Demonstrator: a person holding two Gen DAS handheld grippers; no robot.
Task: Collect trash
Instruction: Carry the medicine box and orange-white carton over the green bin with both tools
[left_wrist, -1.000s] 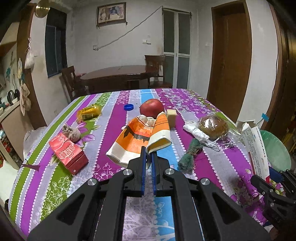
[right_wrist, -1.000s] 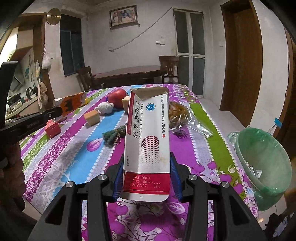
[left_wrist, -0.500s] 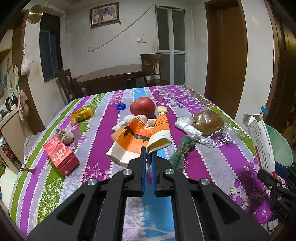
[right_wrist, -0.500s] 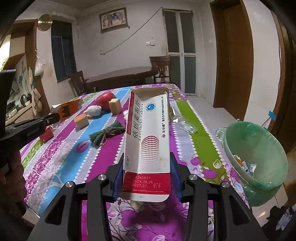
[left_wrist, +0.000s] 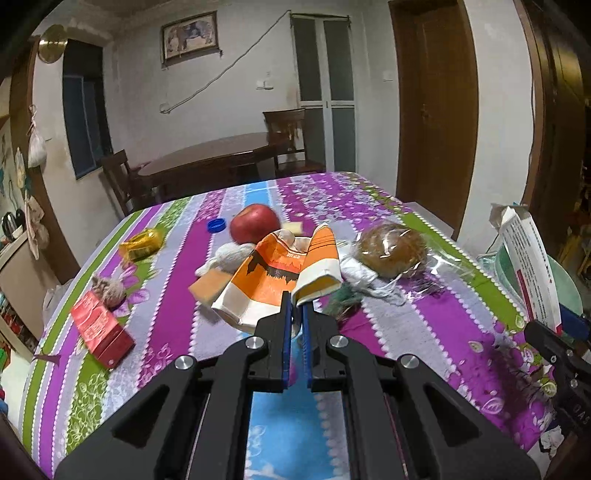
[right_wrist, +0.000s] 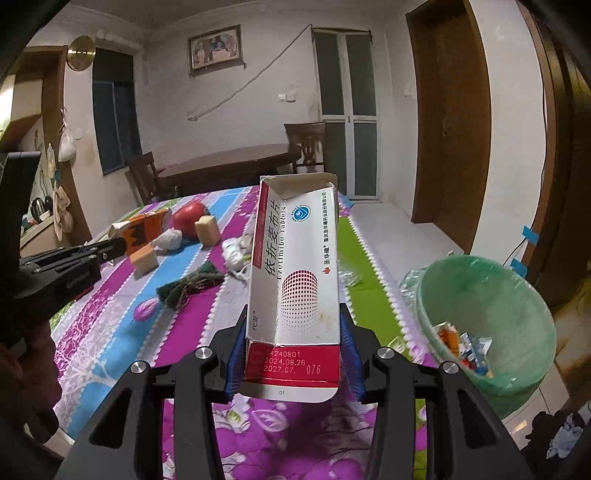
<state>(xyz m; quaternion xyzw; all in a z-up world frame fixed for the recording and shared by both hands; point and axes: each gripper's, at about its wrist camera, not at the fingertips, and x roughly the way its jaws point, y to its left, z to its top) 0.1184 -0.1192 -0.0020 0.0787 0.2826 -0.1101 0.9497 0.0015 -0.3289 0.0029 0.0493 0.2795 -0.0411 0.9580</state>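
A table under a purple, green and blue striped floral cloth (left_wrist: 424, 332) is filling the foreground of a dim dining room. The left gripper (left_wrist: 294, 314) is pinching the edge of an orange-and-white paper carton (left_wrist: 280, 277), which is hanging above the cloth near a red apple (left_wrist: 255, 223). The right gripper (right_wrist: 293, 354) is clamping an open white-and-red medicine box (right_wrist: 295, 280) upright over the table's edge, just left of a green-lined trash bin (right_wrist: 487, 317) already holding scraps.
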